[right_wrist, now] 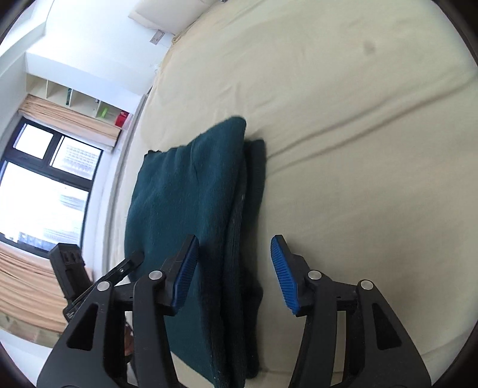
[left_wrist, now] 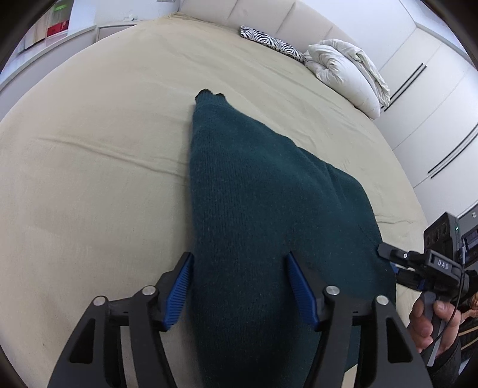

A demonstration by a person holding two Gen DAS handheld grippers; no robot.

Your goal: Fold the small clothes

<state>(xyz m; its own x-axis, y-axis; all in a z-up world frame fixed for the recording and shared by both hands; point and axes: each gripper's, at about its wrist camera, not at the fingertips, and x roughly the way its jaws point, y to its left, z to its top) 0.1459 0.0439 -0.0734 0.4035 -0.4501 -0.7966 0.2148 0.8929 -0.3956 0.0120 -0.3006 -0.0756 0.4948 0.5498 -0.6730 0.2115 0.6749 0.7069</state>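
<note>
Two grippers are seen, each with two blue-padded fingers spread apart and grasping nothing. Between the fingers of the left gripper one dark green knitted sweater is seen lying on the beige bed. Its stacked folded edge is framed by the right gripper. Two pillows are counted: one white, one zebra-striped.

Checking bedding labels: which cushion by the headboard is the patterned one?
The zebra cushion, flat and black-and-white striped, further along the headboard. The white pillow beside it is plain, puffy, and nearer the green sweater.
</note>
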